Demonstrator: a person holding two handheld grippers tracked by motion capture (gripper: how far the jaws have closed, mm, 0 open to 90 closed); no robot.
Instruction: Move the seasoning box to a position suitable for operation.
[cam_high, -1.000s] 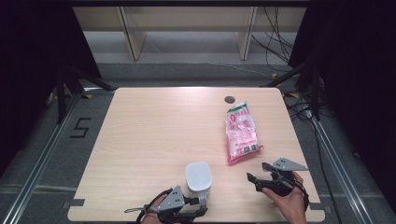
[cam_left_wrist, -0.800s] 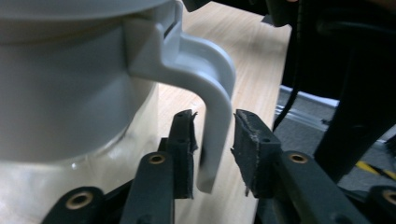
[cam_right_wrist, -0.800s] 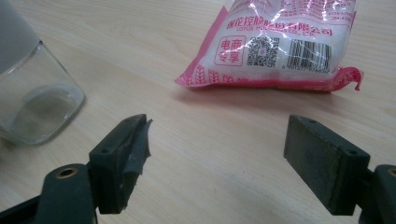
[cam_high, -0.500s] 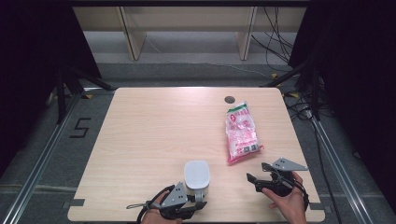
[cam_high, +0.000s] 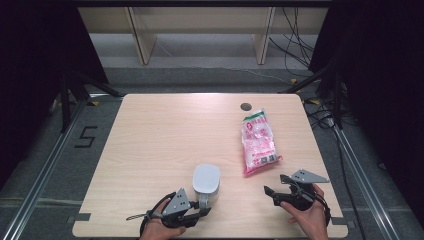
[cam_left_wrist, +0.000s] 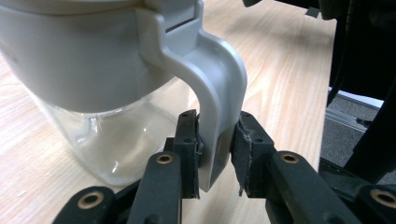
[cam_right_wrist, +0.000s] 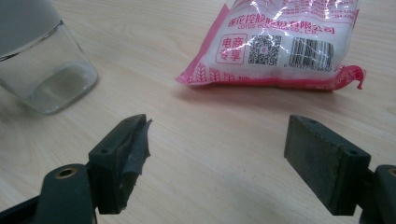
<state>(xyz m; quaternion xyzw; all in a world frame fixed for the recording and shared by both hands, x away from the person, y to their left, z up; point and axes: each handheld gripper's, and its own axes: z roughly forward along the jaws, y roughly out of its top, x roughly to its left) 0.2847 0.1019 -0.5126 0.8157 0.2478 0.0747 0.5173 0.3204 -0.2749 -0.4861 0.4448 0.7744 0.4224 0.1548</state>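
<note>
A clear jug (cam_high: 206, 180) with a grey lid stands near the table's front edge. My left gripper (cam_high: 202, 204) reaches it from the front. In the left gripper view the jug (cam_left_wrist: 93, 70) looms close and both pads of the left gripper (cam_left_wrist: 215, 144) press on its grey handle (cam_left_wrist: 217, 93). The jaws have just been closing onto the handle, then eased a touch. My right gripper (cam_high: 272, 192) rests at the front right, and my right gripper (cam_right_wrist: 217, 154) stands open with only bare table between its pads. A pink and white bag (cam_high: 258, 141) lies flat beyond it, with its barcode end (cam_right_wrist: 275, 46) nearest the right gripper.
The wooden table (cam_high: 165, 135) has a dark round hole (cam_high: 245, 106) near its far edge. The jug's glass base (cam_right_wrist: 42, 70) sits to the left of the right gripper. Metal rails and cables run along the floor on both sides.
My left gripper's jaws have narrowed onto the jug's handle, and the jug has shifted slightly left and farther from the front edge. The right hand has stayed put.
</note>
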